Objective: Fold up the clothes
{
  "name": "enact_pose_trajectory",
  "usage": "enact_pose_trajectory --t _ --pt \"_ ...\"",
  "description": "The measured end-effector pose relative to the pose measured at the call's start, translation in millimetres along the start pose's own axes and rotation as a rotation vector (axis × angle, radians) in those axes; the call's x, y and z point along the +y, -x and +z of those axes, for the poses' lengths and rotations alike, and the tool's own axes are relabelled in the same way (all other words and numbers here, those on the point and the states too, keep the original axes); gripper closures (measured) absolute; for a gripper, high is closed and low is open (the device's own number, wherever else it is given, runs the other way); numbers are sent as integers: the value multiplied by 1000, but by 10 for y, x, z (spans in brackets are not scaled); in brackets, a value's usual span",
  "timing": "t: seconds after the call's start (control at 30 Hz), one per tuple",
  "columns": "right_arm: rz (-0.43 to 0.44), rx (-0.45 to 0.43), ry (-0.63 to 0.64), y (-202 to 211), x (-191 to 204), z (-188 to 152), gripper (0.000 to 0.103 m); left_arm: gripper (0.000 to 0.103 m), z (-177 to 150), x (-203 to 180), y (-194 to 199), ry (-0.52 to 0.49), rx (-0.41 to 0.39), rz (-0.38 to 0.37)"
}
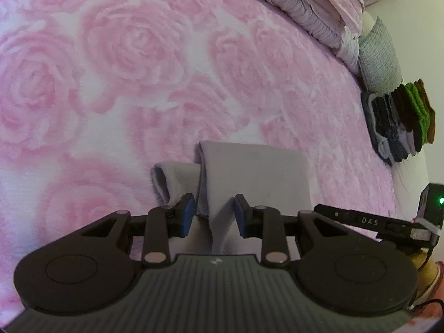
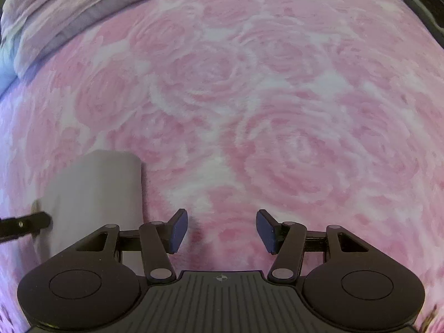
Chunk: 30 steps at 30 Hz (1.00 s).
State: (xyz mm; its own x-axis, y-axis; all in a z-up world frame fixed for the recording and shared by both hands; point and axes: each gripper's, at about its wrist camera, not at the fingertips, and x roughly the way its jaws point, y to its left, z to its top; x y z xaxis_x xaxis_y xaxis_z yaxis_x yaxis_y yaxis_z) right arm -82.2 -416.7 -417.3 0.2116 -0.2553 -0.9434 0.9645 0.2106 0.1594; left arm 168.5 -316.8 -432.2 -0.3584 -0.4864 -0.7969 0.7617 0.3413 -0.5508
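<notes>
Two grippers over rose blanket (image 2: 277, 111).
Left gripper (image 1: 213, 216) clamped on folded grey cloth (image 1: 249, 177); right gripper (image 2: 221, 231) jaws apart, empty, cloth at its 9 o'clock.

A fleecy pink rose-patterned bed blanket (image 1: 138, 69) fills both views; bunched lilac quilted bedding (image 1: 310, 8) lies along its far edge (a grey knitted cushion (image 1: 378, 58) just beside it).

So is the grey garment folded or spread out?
Folded: the grey garment lies as a compact doubled rectangle with rounded fold edges on the rose blanket.
</notes>
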Motion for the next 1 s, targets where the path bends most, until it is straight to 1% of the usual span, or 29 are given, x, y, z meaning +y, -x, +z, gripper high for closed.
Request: enact_pose_trajectory --t 0.1,0.17,0.27,0.37,0.47,0.5,0.57,0.67,0.77,0.9,1.0 --pt "41 1 11 -87 94 56 50 87 -1 -37 -31 -14 5 25" --pt "62 7 20 -140 189 95 50 100 -9 -51 -27 -13 3 23" --pt "56 10 44 -183 320 153 50 101 -43 -105 49 -22 -27 31" --pt "43 1 76 -161 426 190 50 101 -124 -235 253 -58 -85 63" --pt "27 -5 121 -171 531 211 50 101 -229 -330 438 -82 -118 104" --pt "22 -6 139 -179 568 214 50 101 -259 -323 487 -74 -119 122" --pt "17 -5 173 -201 646 223 50 101 -293 -277 525 -50 -121 132" --pt "-3 -9 234 -248 777 233 50 101 -312 -179 443 -38 -101 156" --pt "-27 -20 286 -270 870 236 50 101 -276 -98 372 -47 -94 156" --pt "-22 -30 301 -272 889 244 50 101 -268 -78 416 -52 -98 155" --pt "-20 -33 321 -316 906 228 50 101 -329 -56 446 -30 -106 157"
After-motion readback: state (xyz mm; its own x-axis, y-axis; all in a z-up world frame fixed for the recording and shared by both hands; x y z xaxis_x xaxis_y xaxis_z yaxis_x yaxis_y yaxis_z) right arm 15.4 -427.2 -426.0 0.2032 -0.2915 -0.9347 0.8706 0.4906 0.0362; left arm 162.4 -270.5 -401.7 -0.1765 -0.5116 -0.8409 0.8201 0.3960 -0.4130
